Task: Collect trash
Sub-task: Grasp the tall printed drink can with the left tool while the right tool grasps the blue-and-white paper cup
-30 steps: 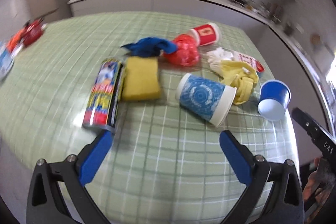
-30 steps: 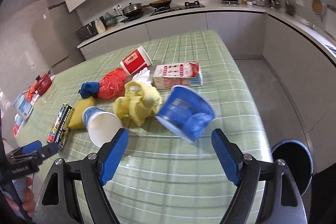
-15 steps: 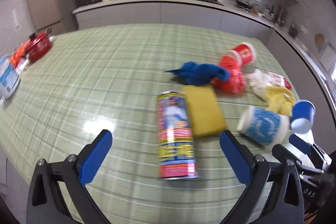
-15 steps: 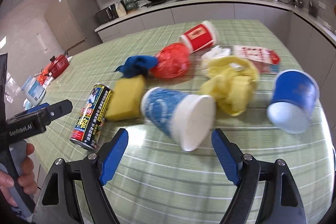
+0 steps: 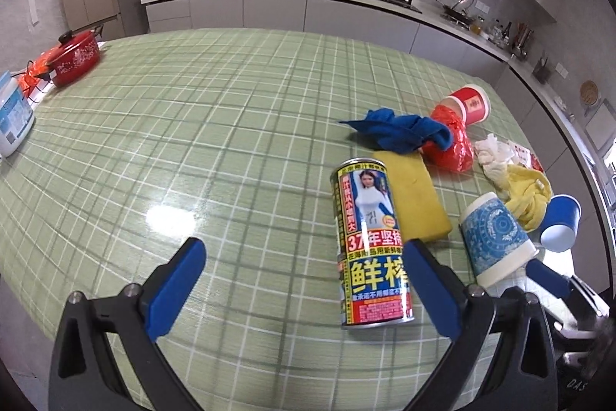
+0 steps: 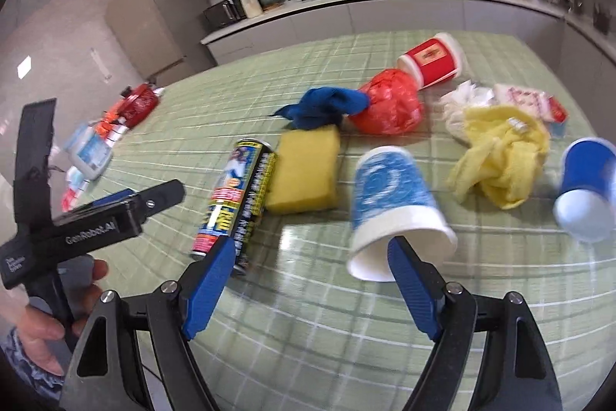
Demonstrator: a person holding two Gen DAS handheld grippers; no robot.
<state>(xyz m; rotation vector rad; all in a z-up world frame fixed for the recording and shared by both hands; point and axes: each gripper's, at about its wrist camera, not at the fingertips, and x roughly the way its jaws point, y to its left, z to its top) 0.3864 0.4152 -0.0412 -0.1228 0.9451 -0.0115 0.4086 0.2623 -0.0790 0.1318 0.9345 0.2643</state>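
While you are carrying both tongs spread wide and empty, you are lining the left gripper (image 5: 304,257) up on the drink can (image 5: 369,245) lying lengthwise just beside the yellow sponge (image 5: 415,191), and the right gripper (image 6: 312,257) on the patterned paper cup (image 6: 392,203) lying tipped over; you are aiming to straddle each across its width, clear of the neighbouring litter

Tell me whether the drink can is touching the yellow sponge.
Touching. In the right wrist view the can lies on its side with its upper flank pressed against the sponge's near edge, no tablecloth showing between them.
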